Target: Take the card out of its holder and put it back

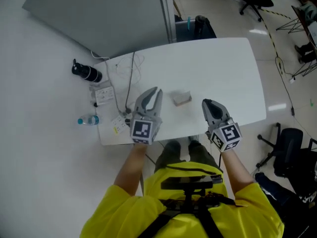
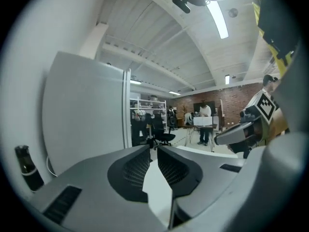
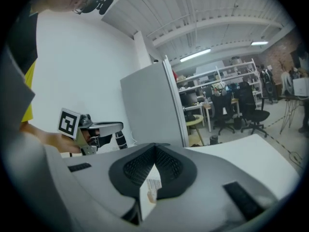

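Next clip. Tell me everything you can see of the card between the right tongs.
The card is thin, white and stiff-looking, and it is seen nearly edge-on. The face that shows has dark barcode-like print and a small orange-tan mark, both too small to read. It stands upright between the dark ribbed pads of the right tongs, which are closed on it. Nothing else touches it.

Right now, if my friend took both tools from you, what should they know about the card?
Left tool: jaws a sliver apart, nothing between them.
Right tool: shut on the card.
Holder: sits on the white table, between the two tools and a little beyond their tips.
Done: the card looks to be out of its holder.
Left: bring the right tool over and slide the card back in.
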A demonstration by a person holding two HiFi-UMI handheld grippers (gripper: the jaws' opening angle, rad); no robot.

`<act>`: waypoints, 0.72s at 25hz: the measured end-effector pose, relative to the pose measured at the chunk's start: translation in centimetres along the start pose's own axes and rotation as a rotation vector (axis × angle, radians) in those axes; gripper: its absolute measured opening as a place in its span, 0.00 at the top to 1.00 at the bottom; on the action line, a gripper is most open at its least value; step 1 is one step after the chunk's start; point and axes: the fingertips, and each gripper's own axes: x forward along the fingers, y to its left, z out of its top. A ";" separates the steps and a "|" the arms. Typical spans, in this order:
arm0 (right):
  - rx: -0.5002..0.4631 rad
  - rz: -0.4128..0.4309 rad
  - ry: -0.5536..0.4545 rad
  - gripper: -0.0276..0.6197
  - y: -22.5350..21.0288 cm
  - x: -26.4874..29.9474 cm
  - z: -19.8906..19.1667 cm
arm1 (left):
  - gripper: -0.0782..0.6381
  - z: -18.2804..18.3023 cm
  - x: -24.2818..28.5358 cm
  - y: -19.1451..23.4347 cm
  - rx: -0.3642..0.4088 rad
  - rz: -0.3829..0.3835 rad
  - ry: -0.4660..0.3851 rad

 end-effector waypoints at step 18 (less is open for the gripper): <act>-0.167 0.111 -0.265 0.95 4.4 -4.4 12.9 | 0.82 12.0 -9.3 -0.8 -0.048 0.161 -0.181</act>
